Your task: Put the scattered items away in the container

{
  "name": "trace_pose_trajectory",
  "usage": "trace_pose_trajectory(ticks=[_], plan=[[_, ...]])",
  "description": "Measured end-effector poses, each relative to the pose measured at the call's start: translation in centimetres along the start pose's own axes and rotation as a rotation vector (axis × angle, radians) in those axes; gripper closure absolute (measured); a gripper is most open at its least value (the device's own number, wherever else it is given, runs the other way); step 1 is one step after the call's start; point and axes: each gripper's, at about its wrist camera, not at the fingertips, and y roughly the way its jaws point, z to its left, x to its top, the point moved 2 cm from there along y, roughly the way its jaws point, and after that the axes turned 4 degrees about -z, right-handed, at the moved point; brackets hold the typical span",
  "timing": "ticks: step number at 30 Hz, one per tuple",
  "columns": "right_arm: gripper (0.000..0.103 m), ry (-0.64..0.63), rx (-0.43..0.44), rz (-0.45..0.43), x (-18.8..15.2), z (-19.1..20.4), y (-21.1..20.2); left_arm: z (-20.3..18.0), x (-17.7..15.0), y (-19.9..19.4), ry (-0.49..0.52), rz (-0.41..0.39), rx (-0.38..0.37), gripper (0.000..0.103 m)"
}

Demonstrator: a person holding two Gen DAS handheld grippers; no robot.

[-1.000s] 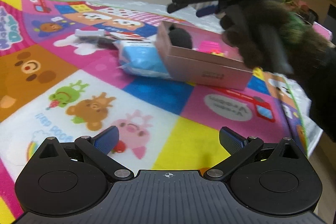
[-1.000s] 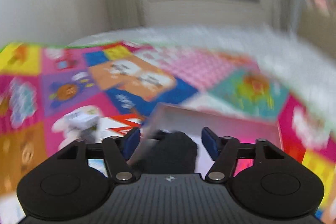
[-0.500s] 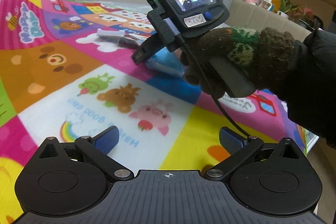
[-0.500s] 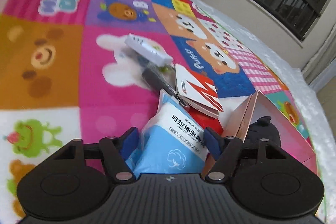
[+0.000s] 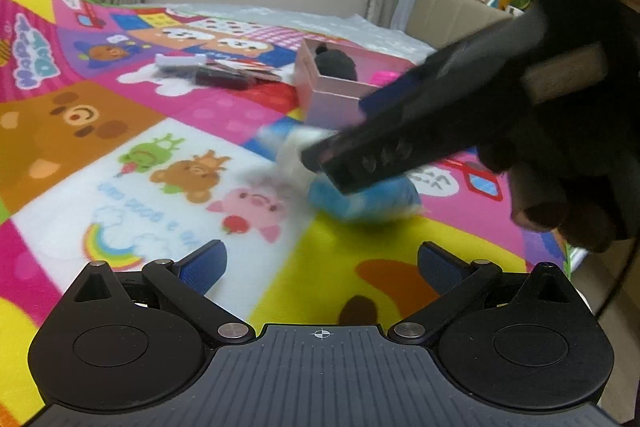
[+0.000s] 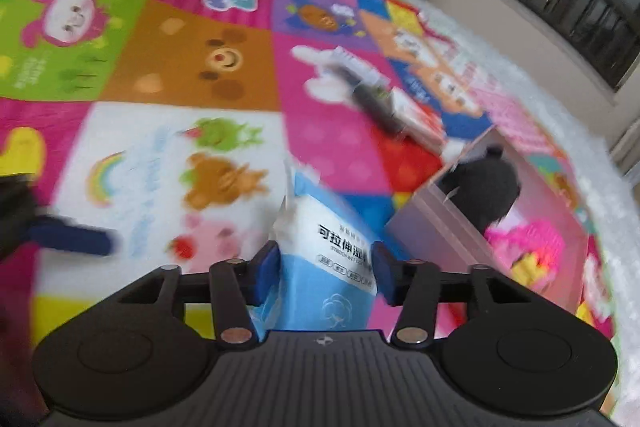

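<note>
My right gripper (image 6: 324,267) has a blue-and-white wipes pack (image 6: 332,267) between its pads, which touch both sides while the jaws are opening slightly. In the left wrist view the pack (image 5: 360,195) is a blur just above the play mat, under one right finger (image 5: 380,159). The pink box (image 6: 440,227) stands to the right, with a black plush (image 6: 484,187) and a pink toy (image 6: 532,243) inside. My left gripper (image 5: 320,263) is open over the mat with nothing between its fingers. A white carton (image 5: 180,61), a dark packet (image 5: 224,79) and a red-and-white card pack (image 5: 256,67) lie left of the box (image 5: 332,99).
The colourful animal play mat (image 5: 120,131) covers the surface; its edge drops off at the right. A cardboard box (image 5: 452,11) with soft toys stands behind. A gloved hand (image 5: 560,167) fills the right of the left wrist view.
My right gripper swung from above the pink box to the wipes pack, took hold of it and carried it away from the box's side towards the left gripper, rolling as it went.
</note>
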Motion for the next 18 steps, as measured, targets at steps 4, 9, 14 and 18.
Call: trace_pose_trajectory(ticks=[4,9,14,18], plan=[[0.031,0.097,0.064,-0.077,1.9,-2.3,-1.1,-0.7,0.3,1.2,0.032,0.004,-0.027,0.0],[0.038,0.183,0.044,-0.1,7.0,-5.6,3.2,0.7,1.0,1.9,-0.004,-0.006,-0.027,0.0],[0.056,0.069,-0.044,-0.001,11.2,-6.2,12.4,2.8,2.5,2.6,-0.081,-0.046,-0.047,0.0],[0.056,-0.152,-0.134,0.059,11.8,-4.5,17.8,3.7,3.1,3.2,-0.106,-0.098,-0.089,0.0]])
